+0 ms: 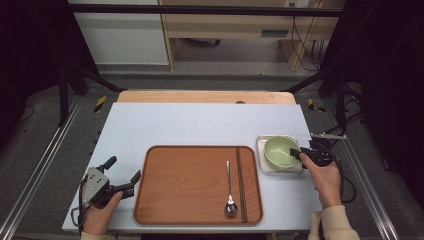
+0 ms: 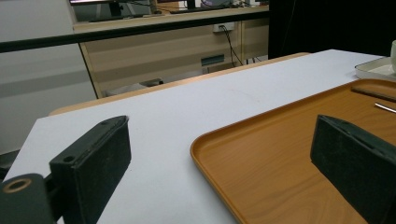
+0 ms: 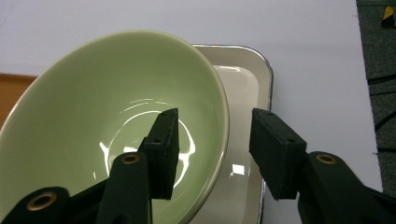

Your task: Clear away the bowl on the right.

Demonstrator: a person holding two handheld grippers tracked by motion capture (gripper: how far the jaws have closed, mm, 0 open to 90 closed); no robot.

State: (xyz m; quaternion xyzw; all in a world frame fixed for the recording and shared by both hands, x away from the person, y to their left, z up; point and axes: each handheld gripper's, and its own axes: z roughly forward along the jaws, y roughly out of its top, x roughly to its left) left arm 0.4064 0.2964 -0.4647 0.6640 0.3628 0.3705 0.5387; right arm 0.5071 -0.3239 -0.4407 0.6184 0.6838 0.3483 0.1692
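Right gripper (image 3: 212,154) jaws straddle the bowl (image 3: 93,116) rim, a gap showing, not yet pinching; bowl sits in the white dish (image 3: 243,84), its near edge cut off. Left gripper (image 1: 120,175) jaws apart beside the tray (image 1: 190,185).

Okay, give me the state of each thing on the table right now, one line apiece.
Green bowl: upright, empty, sitting in the white dish.
White dish: right of the tray.
Tray: flat, holding spoon and chopsticks.
Spoon: lying flat.
Chopsticks: lying flat.
Right tool: straddling the bowl's rim, not gripping.
Left tool: open, empty.
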